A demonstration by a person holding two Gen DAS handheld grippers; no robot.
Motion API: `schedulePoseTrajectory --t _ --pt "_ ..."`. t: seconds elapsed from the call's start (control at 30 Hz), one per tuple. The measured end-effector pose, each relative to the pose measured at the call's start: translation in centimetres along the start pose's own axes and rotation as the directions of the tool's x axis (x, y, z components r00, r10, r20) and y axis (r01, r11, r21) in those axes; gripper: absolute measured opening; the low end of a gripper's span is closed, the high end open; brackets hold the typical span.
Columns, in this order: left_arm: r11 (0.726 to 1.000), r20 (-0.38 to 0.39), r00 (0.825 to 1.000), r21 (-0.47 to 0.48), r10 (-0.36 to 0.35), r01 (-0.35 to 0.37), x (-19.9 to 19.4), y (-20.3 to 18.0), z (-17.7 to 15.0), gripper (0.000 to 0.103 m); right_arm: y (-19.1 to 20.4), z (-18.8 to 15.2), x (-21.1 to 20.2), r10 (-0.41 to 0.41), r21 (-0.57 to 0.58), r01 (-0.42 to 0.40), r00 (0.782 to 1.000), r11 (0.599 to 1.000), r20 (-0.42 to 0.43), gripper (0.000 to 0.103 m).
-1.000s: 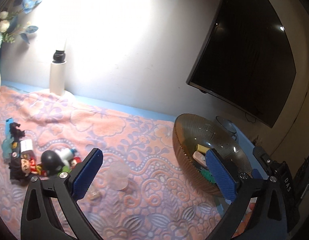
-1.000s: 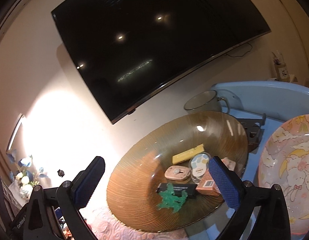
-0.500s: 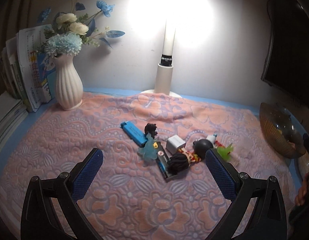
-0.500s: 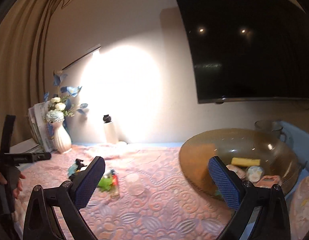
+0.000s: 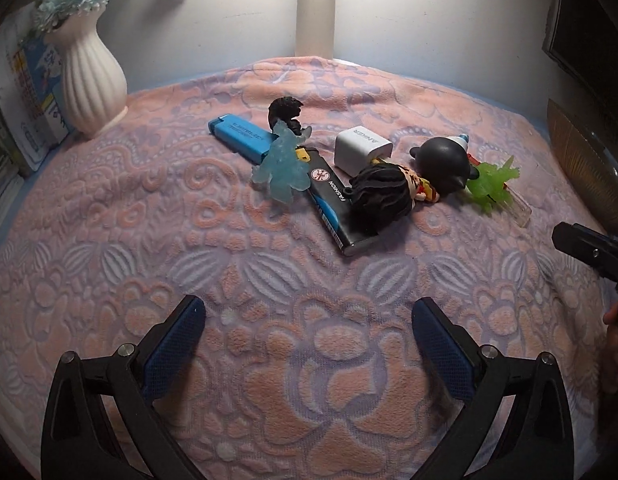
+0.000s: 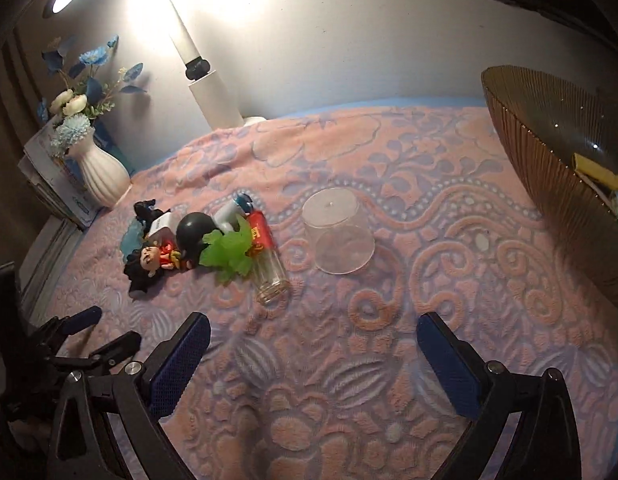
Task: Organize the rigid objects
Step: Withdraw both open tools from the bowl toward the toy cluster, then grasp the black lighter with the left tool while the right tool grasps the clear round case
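Observation:
A heap of small items lies on the pink blanket: a blue lighter (image 5: 239, 137), a translucent blue figure (image 5: 284, 168), a black "FASHION" lighter (image 5: 336, 210), a white charger (image 5: 363, 149), a black-haired doll (image 5: 383, 193), a black round toy (image 5: 443, 164) and a green figure (image 5: 492, 184). My left gripper (image 5: 309, 350) hovers open in front of the heap, empty. My right gripper (image 6: 313, 364) is open and empty, with a clear cup (image 6: 337, 236) on its side and a red-capped clear tube (image 6: 267, 258) ahead. The brown glass bowl (image 6: 549, 184) stands at right.
A white vase (image 5: 89, 80) with flowers and a stack of books stand at the back left. A white lamp post (image 5: 315, 20) rises at the back wall. The left gripper's fingers (image 6: 83, 316) show at the right wrist view's left edge. A dark screen hangs upper right.
Both grippers have swung away from the bowl toward the left and dropped closer to the blanket; the heap of items is now nearer and larger. Both stayed open.

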State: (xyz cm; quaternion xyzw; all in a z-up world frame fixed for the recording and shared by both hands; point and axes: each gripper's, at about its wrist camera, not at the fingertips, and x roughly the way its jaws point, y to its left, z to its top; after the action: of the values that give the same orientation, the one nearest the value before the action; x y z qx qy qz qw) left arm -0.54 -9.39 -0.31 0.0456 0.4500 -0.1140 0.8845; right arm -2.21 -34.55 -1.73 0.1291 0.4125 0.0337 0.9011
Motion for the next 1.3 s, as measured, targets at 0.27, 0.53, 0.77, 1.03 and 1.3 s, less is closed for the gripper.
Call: schedulePoseTrajectory --t 0.27,0.53,0.77,1.03,1.3 --pt "0.999 0.01 1.0 0.044 -0.018 0.018 1.5 -1.4 2.0 0.103 -0.4 2.6 2.9 -0.235 0.025 0.238 0.969 0.971 -0.082 0.103" --pt "0.999 0.011 1.0 0.042 -0.024 0.024 3.2 -1.6 4.3 0.103 -1.1 5.5 5.4 -0.328 0.044 0.33 0.943 0.943 -0.048 0.103" --pt "0.988 0.07 0.987 -0.045 -0.148 0.151 2.8 -0.1 4.8 0.076 -1.7 7.1 6.4 -0.243 0.034 0.244 0.97 0.969 -0.029 0.102" --pt "0.982 0.084 0.979 -0.015 -0.188 0.189 2.4 -0.5 4.4 0.056 -4.0 7.7 5.0 -0.167 0.093 0.163 0.985 0.982 0.038 0.035" --pt "0.993 0.09 0.989 0.016 -0.119 0.118 2.0 -1.0 4.0 0.028 -4.2 7.0 3.4 -0.149 0.1 0.142 0.986 0.985 0.071 0.035"
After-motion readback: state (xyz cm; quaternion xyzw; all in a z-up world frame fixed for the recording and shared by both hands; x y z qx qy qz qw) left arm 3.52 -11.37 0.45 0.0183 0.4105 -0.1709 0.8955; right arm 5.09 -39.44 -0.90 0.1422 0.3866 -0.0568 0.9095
